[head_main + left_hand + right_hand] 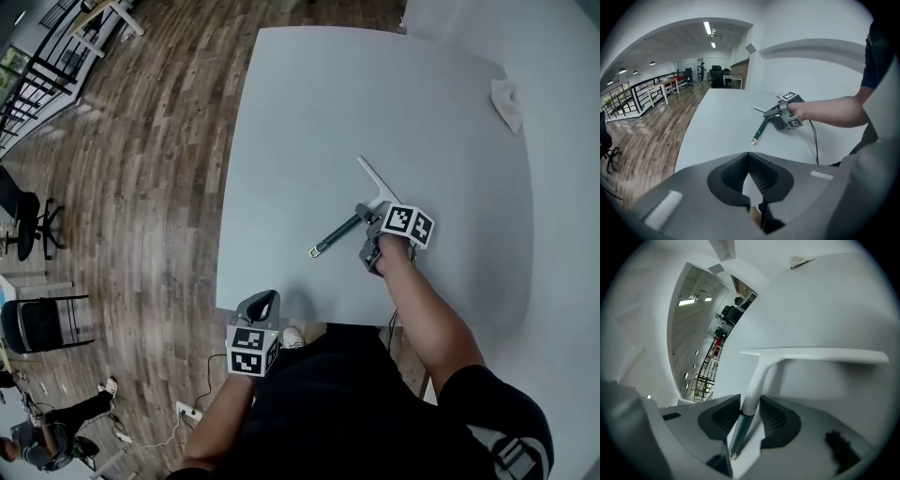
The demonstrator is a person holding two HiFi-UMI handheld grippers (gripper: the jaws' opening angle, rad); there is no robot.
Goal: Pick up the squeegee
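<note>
The squeegee [339,233] lies flat on the white table [309,112], its dark green handle pointing toward the near left and its white blade [377,182] toward the far side. My right gripper [364,218] is down at the handle's upper end. In the right gripper view the handle [749,401] runs between the jaws, both pads against it, and the blade [811,355] lies crosswise ahead. My left gripper [267,298] hovers at the table's near edge, jaws together and empty [749,154]. From there the squeegee [759,130] and the right gripper [782,112] show ahead.
A crumpled white cloth [507,101] lies at the table's far right. A black cable [814,140] hangs from the right gripper. The wooden floor [141,187] lies left of the table, with office chairs [37,323] further left.
</note>
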